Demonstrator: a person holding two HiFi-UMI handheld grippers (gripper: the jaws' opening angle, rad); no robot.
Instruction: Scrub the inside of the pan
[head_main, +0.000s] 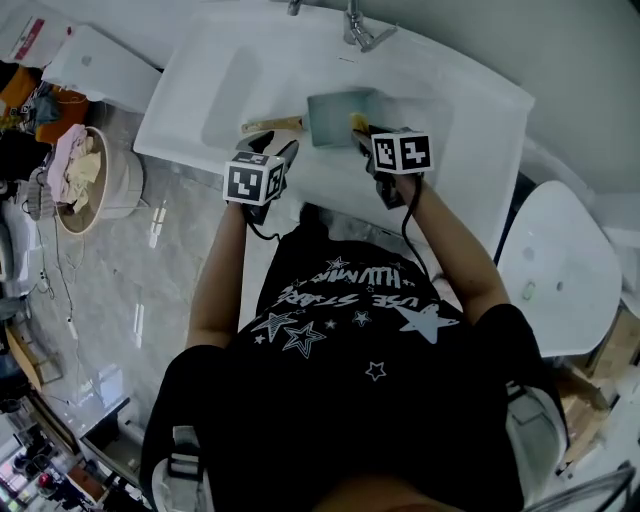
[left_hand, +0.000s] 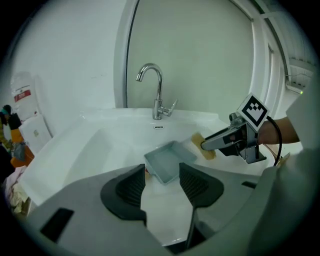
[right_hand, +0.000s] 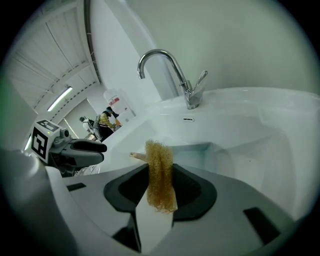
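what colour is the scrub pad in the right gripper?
Golden yellow-brown, with a fuzzy mesh texture: scrub pad. Clearest in the right gripper view.

One pan (left_hand: 169, 159), one scourer (right_hand: 159, 172), one faucet (left_hand: 158, 97), two tongs (left_hand: 162, 186) (right_hand: 160, 187).

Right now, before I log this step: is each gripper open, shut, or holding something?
left gripper: open, nothing between its jaws.
right gripper: shut on the yellow scouring pad.

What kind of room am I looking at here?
Probably a bathroom-style washing corner: a white sink with a chrome faucet, a small pan lying in its basin, and what looks like a white toilet lid beside it.
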